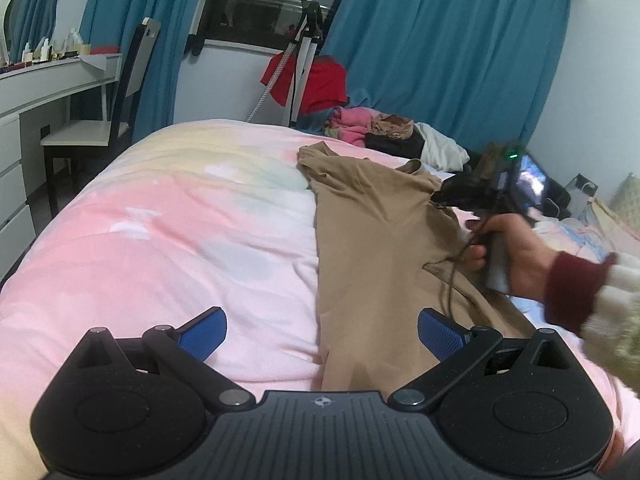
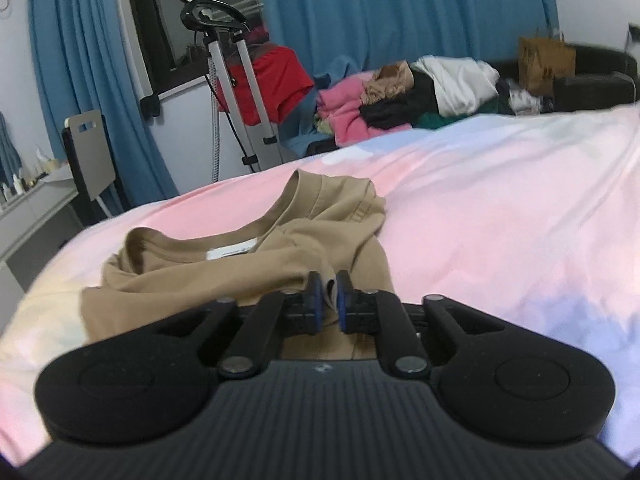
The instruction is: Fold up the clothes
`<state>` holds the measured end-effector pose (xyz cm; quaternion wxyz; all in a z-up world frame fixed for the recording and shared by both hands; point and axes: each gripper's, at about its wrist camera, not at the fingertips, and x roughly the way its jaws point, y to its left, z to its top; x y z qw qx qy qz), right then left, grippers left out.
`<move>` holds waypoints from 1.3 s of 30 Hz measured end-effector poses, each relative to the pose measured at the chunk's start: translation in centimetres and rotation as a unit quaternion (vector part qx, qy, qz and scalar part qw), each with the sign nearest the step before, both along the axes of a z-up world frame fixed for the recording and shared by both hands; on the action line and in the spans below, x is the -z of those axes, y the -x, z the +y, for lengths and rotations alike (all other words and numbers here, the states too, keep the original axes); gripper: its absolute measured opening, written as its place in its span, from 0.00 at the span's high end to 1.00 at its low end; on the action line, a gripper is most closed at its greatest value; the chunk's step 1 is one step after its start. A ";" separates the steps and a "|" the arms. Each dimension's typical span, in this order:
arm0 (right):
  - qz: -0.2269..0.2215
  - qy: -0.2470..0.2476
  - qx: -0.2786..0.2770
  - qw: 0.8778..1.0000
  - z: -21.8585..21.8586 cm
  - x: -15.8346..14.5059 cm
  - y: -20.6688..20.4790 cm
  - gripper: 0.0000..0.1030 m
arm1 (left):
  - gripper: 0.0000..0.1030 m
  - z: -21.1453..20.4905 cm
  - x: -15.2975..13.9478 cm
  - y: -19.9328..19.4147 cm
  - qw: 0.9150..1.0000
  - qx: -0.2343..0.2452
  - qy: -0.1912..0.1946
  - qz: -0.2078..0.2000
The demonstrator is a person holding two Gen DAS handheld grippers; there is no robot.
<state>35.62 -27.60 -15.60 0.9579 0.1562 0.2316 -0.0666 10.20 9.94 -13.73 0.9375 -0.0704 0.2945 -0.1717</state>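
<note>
While it lies on the pink bedspread, the garment takes this shape:

Tan shirt [image 1: 372, 240]: spread lengthwise over the bedspread, right of its middle in the left wrist view; the neck end is bunched, with the collar and a white label [image 2: 231, 251] facing up in the right wrist view.

Right gripper [image 2: 326, 294]: fingers drawn close together, pinching a fold of the tan shirt's fabric just below the collar; a sliver of cloth shows between the blue pads.

Right hand [image 1: 516, 256]: wrapped around the right gripper's handle at the shirt's right edge, a dark red cuff and cream knit sleeve behind it.

Left gripper [image 1: 322, 334]: fingers spread wide, nothing between them, low over the near end of the shirt and the bedspread.

Bedspread [image 1: 180, 232]: pink with pale yellow and blue patches, softly wrinkled.

Clothes pile [image 2: 404, 96]: pink, black, white and tan items heaped at the far side of the bed, well apart from the shirt.

Beyond the bed: a garment steamer stand [image 2: 236, 92] with a red garment [image 2: 272, 80] beside it, blue curtains [image 1: 444, 52], a white dresser [image 1: 44, 84] and a chair [image 1: 100, 120].
</note>
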 end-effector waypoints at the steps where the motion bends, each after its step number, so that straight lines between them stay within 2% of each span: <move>1: -0.002 -0.005 0.001 1.000 0.0 -0.6 1.0 0.54 | 0.00 -0.1 -0.1 0.1 1.000 0.000 -0.001 -0.001; 2: -0.005 -0.008 -0.001 1.000 0.1 -1.4 2.3 0.43 | 0.00 -0.2 -0.1 0.2 1.000 0.000 -0.002 -0.002; 3: -0.010 -0.012 -0.006 1.000 0.2 -2.1 3.6 0.28 | 0.00 -0.3 -0.2 0.3 1.000 0.000 -0.001 -0.002; 4: -0.016 -0.015 -0.013 1.000 0.3 -3.0 5.1 0.26 | 0.00 -0.5 -0.3 0.4 1.000 0.001 0.001 -0.001; 9: -0.030 -0.015 -0.059 0.998 2.0 -7.4 14.7 0.27 | 0.00 -1.7 -1.5 1.9 1.000 0.007 -0.010 -0.014; 12: -0.044 -0.026 -0.084 0.995 3.0 -8.9 21.4 0.26 | 0.01 -1.7 -2.5 3.3 1.000 0.009 -0.019 -0.024; 15: -0.048 -0.029 -0.107 0.993 3.7 -9.1 27.2 0.26 | 0.00 -1.0 -2.4 3.9 1.000 -0.009 -0.026 0.008; 18: -0.043 -0.036 -0.111 0.992 3.8 -8.5 30.6 0.26 | 0.00 -0.2 -2.1 4.2 0.998 -0.031 -0.033 0.048; 23: -0.020 -0.045 -0.091 0.995 3.4 -7.4 31.9 0.26 | 0.02 2.2 -1.3 4.5 0.991 -0.064 -0.013 0.117; 28: -0.011 -0.088 -0.084 0.993 1.7 -6.3 31.7 0.26 | 0.05 3.8 -0.7 4.0 0.984 -0.029 -0.002 0.173; 34: 0.010 -0.127 -0.066 0.990 -0.2 -4.8 30.9 0.26 | 0.08 5.8 0.1 3.5 0.971 0.014 0.011 0.240; 37: 0.011 -0.147 -0.067 0.987 -0.5 -4.7 30.5 0.26 | 0.18 6.8 0.5 3.2 0.961 0.035 0.018 0.272; 39: 0.010 -0.156 -0.070 0.985 -0.7 -4.7 30.4 0.26 | 0.22 6.4 0.5 3.4 0.958 0.049 0.004 0.283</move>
